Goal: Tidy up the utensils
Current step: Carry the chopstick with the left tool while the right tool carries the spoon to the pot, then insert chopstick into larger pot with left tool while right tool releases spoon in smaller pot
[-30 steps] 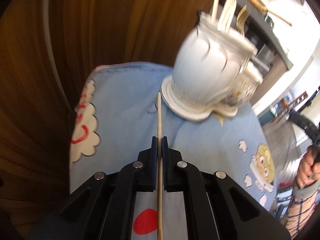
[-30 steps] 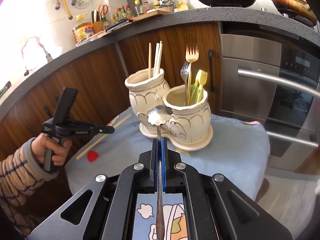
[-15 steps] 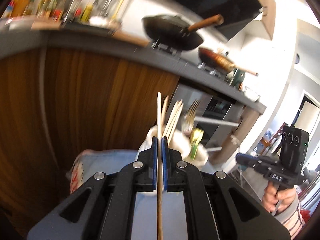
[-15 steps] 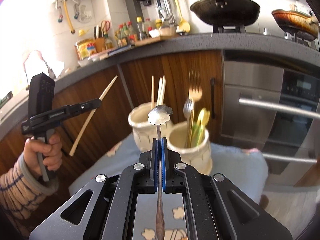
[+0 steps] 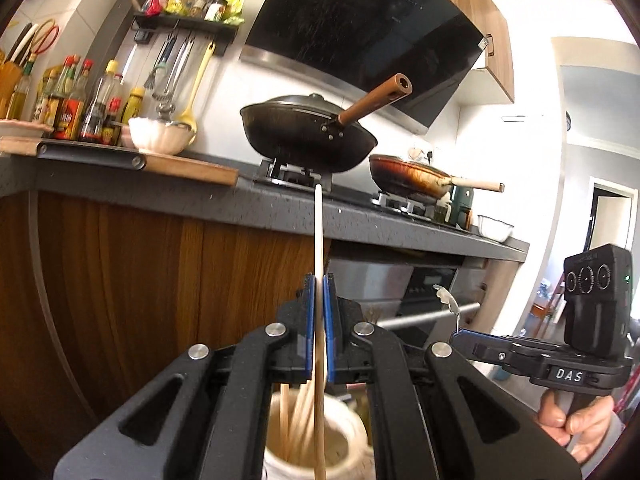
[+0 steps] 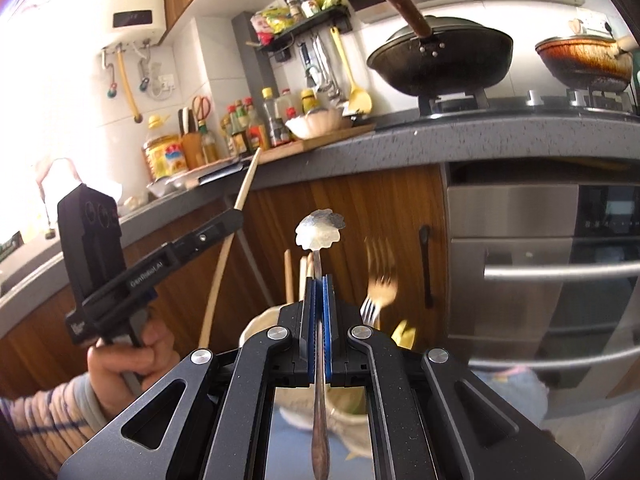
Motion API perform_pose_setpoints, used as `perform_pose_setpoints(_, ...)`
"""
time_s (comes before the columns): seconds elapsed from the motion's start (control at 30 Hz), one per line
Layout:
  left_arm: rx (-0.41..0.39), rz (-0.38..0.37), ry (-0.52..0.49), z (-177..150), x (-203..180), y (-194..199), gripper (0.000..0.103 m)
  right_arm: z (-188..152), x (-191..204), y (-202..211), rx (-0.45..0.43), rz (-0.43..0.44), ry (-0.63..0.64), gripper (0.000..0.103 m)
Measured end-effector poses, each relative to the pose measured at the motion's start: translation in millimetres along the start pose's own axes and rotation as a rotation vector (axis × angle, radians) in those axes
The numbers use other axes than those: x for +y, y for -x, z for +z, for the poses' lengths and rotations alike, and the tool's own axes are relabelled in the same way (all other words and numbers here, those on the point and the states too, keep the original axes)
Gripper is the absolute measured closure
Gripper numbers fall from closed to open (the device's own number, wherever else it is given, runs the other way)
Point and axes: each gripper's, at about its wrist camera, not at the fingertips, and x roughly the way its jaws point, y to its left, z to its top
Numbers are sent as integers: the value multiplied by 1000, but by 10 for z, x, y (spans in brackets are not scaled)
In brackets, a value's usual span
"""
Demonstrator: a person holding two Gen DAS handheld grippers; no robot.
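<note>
Since the earlier frames both grippers have tipped upward, so the blue cloth has nearly dropped out of view and the stove and pans now fill the upper half. The left gripper (image 5: 319, 312) has its jaws clenched on a wooden chopstick (image 5: 318, 240), which stands almost upright with its tip at 12 o'clock; its lower end runs down over the mouth of the cream holder (image 5: 352, 440) at 6 o'clock, where more chopsticks (image 5: 294, 412) stand. I cannot tell whether it touches them. The right gripper (image 6: 317, 320) has its jaws clenched on the handle of a metal spoon (image 6: 320, 229), with the scalloped bowl up at 12 o'clock. Behind it, blurred, two forks (image 6: 380, 284) rise from a second holder (image 6: 348, 412). At 9 o'clock in the right view the left hand (image 6: 128, 356) grips its tool, chopstick slanting up.
</note>
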Motion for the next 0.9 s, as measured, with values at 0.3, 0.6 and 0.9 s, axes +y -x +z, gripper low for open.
perform_pose_setpoints(0.3,-75,12,26,-153,107,-250,99,41,-87,-250,-87,-21,21,99)
perform_pose_setpoints(0.6,-127,35,-18,-322,63,-229,99,-65,-159,-501,-114,-81,49,99)
perform_pose_setpoints(0.9,-107,45,-46,-524,38,-195,99,-287,-160,-530,-111,-113,69,99)
